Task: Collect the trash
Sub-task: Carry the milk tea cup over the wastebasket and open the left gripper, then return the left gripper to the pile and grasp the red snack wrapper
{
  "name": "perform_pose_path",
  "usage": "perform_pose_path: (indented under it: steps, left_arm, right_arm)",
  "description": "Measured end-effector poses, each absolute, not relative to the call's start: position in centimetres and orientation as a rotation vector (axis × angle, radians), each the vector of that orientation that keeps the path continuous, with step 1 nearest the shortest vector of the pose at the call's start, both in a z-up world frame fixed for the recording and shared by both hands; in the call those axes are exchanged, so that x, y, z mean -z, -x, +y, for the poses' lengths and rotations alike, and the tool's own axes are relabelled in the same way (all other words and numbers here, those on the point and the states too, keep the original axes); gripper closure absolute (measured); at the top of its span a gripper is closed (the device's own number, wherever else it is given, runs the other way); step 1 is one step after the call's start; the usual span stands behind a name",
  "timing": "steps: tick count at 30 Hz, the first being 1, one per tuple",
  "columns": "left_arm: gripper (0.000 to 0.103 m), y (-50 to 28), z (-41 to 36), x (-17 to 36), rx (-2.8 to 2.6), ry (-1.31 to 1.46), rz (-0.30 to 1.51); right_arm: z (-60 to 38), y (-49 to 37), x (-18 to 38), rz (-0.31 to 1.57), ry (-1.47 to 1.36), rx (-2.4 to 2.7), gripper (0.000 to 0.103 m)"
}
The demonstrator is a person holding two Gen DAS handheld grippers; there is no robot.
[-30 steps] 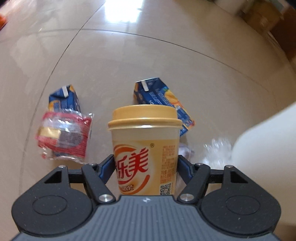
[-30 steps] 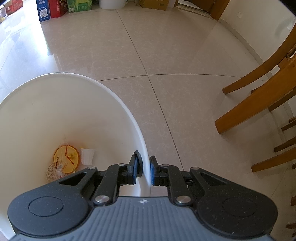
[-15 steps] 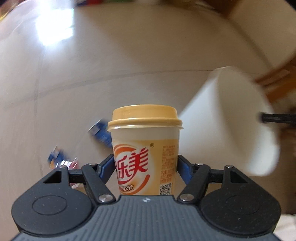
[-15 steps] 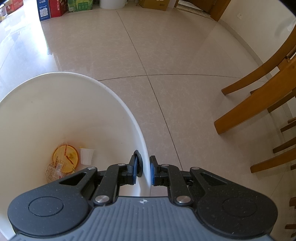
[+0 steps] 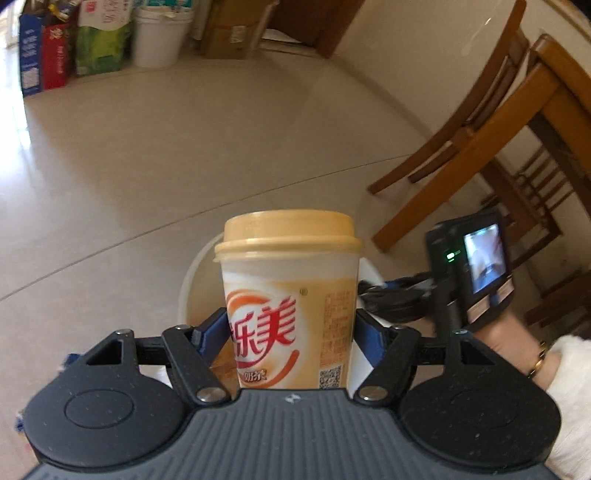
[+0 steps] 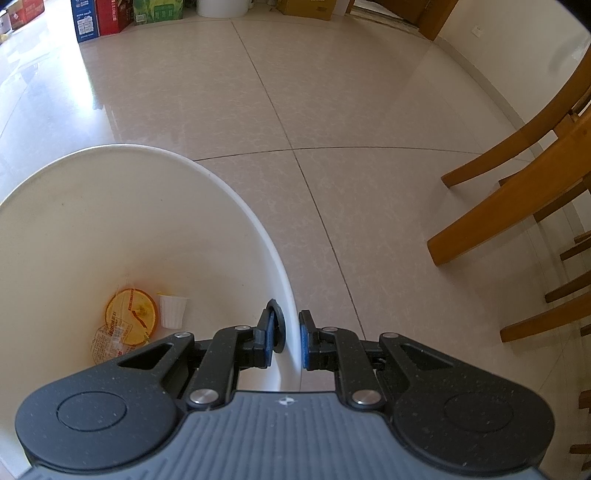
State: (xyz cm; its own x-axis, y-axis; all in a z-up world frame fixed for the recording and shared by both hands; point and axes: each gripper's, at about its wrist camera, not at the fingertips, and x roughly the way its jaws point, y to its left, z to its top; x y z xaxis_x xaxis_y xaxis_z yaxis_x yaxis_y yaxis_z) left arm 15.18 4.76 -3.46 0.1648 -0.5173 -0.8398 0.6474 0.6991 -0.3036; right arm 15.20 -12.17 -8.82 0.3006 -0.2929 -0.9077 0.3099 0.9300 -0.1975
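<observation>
A yellow-lidded milk tea cup (image 5: 291, 295) with red lettering stands upright between the blue pads (image 5: 216, 328) of my left gripper (image 5: 291, 326). The jaws are opening, but both pads still touch the cup's sides. The cup hangs over the mouth of a white bucket (image 5: 192, 280). My right gripper (image 6: 288, 343) is shut on the bucket's rim (image 6: 258, 236). From the left wrist view it shows as a black device with a lit screen (image 5: 476, 269), held by a hand (image 5: 509, 339). Inside the bucket lie an orange lid (image 6: 131, 310), a small white cup (image 6: 171, 310) and a clear wrapper (image 6: 110, 339).
Wooden chairs (image 6: 517, 184) stand on the right, close to the bucket, and also show as chair legs (image 5: 461, 147) in the left wrist view. Coloured boxes (image 5: 55, 55), a white pail (image 5: 159, 37) and a cardboard box (image 6: 306, 5) line the far wall. Beige tile floor (image 6: 258, 92) lies between.
My left gripper rose and swung right with the cup, from above the floor litter to over the bucket. The blue cartons and red wrapper left its view. The right gripper stayed put.
</observation>
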Motion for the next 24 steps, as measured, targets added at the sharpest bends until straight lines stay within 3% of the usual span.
perform_pose_path:
  steps: [2,8,15,24]
  left_arm:
    - [0.014,-15.3,4.8,3.7,0.833,-0.099,1.124]
    - [0.01,-16.2,6.7,3.2,0.75,-0.14,1.095]
    - [0.009,-17.5,11.7,3.3,0.627,-0.19,1.093]
    - [0.006,-18.9,19.5,7.5,0.406,-0.233,1.132]
  right_arm:
    - [-12.2,-15.2,8.8,1.2,-0.017,0.398,0.086]
    - [-12.3,-15.1,8.8,1.198,-0.018,0.396,0.086]
    - [-12.1,-15.1,8.8,1.199,-0.014,0.397,0.087]
    - [-12.1,-15.2,8.8,1.2,-0.015,0.399,0.086]
